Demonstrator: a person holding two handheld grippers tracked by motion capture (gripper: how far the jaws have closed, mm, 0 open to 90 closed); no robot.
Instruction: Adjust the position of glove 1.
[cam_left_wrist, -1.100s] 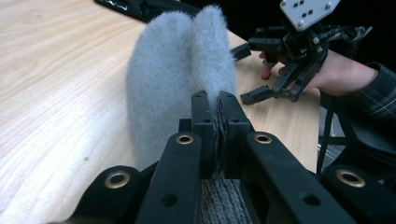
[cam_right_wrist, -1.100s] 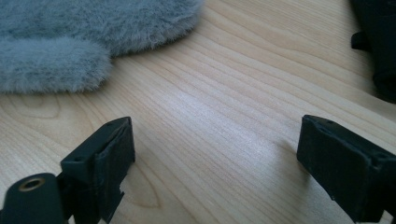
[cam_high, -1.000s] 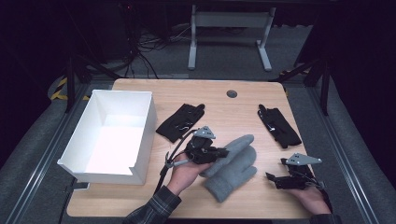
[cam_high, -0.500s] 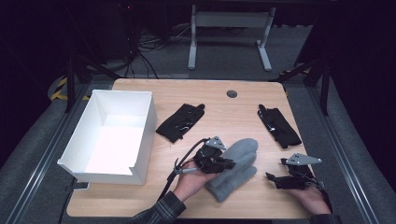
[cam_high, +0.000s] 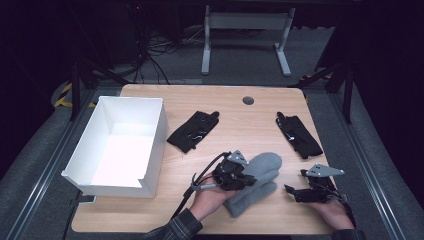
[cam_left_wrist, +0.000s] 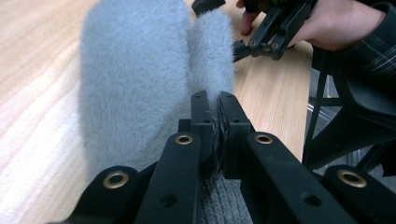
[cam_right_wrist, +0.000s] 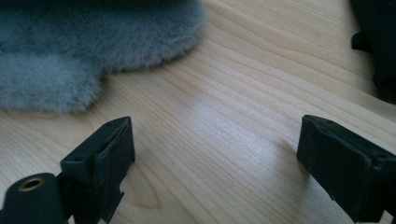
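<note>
A fluffy grey mitten (cam_high: 261, 172) lies on the wooden table (cam_high: 240, 107) near its front edge, a second grey mitten layer showing under it. My left gripper (cam_high: 245, 181) is shut on the mitten's knitted cuff end. In the left gripper view the jaws (cam_left_wrist: 214, 100) pinch the grey fabric, and the mitten (cam_left_wrist: 135, 79) stretches away ahead. My right gripper (cam_high: 292, 192) rests low on the table to the mitten's right, open. Between its jaws (cam_right_wrist: 217, 135) there is only bare wood, with the mitten (cam_right_wrist: 93, 32) just beyond.
A white open box (cam_high: 156, 145) stands at the left of the table. One black glove (cam_high: 194, 131) lies mid-table, another black glove (cam_high: 299, 135) at the right, its edge (cam_right_wrist: 378, 42) in the right gripper view. A round grommet (cam_high: 248, 100) sits near the far edge.
My left gripper has moved right and toward the front edge, pulling the grey mitten's cuff along with it. The right gripper has stayed where it was.
</note>
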